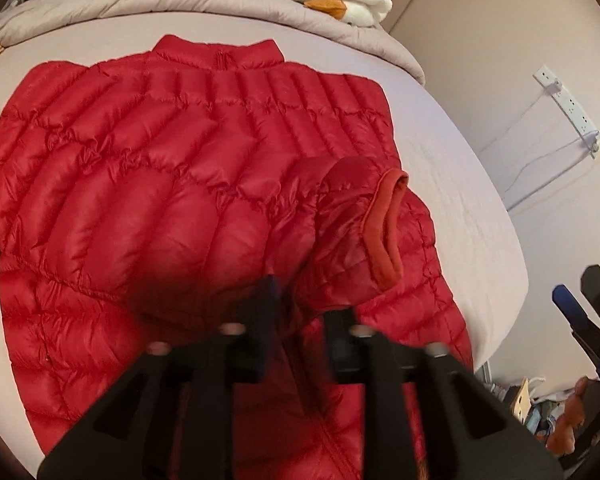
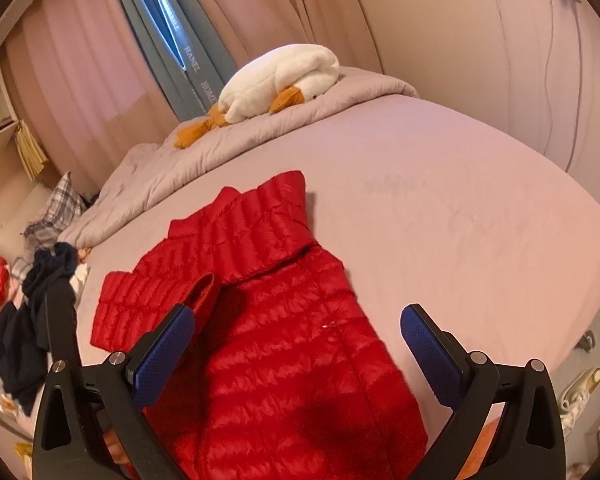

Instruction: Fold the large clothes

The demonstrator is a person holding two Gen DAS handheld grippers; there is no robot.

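Red puffer jacket [image 1: 148,184] lies flat on the bed [image 1: 460,184], 1 sleeve [image 1: 352,232] folded across its body. Left gripper [image 1: 300,304] low over the sleeve, jaws slightly apart, nothing clamped. Right gripper [image 2: 298,336] hovers, jaws wide.

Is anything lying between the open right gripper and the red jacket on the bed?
Nothing visible. The right gripper hangs open directly over the red jacket, with only air between. The folded-in sleeve lies on the jacket itself, and the plush duck sits far back on the bed.
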